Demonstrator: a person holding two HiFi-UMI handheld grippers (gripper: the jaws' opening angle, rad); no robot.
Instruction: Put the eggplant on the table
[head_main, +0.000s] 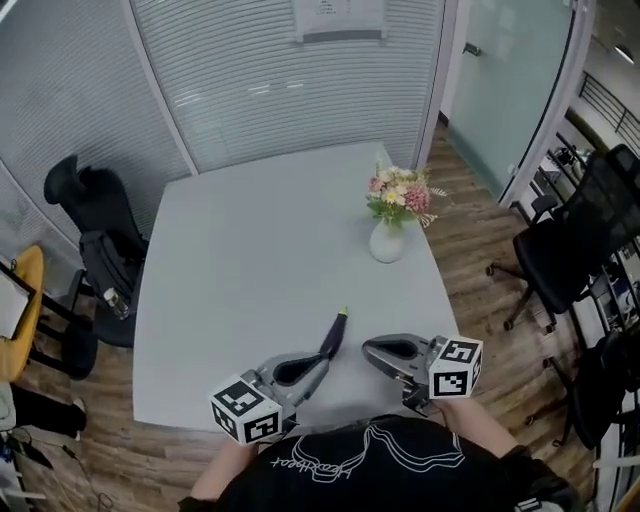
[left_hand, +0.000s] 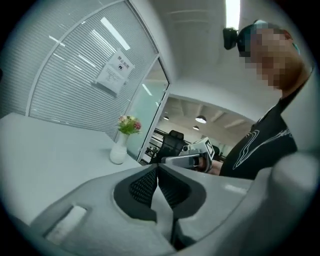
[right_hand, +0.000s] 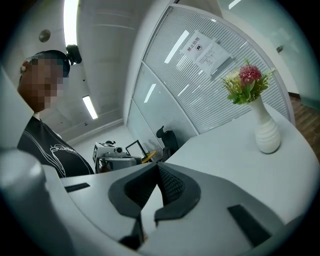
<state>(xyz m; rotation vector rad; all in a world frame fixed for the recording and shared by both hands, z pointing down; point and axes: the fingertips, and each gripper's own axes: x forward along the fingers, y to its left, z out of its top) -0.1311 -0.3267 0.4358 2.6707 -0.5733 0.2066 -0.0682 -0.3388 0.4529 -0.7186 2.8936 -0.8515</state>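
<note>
A slim dark purple eggplant (head_main: 334, 337) with a yellow-green stem lies on the pale grey table (head_main: 240, 270), near its front edge. My left gripper (head_main: 323, 364) hovers just at the eggplant's near end, its jaws shut with nothing between them. My right gripper (head_main: 367, 349) is a little to the eggplant's right, also shut and empty. In the left gripper view the pads (left_hand: 145, 186) meet and the right gripper (left_hand: 187, 158) shows beyond them. In the right gripper view the pads (right_hand: 170, 184) touch at the tip and the left gripper (right_hand: 117, 161) shows behind. Neither gripper view shows the eggplant.
A white vase of flowers (head_main: 388, 240) stands at the table's right side. A black office chair with a bag (head_main: 100, 245) sits at the left edge, another black chair (head_main: 575, 240) at the right. Glass walls with blinds lie behind the table.
</note>
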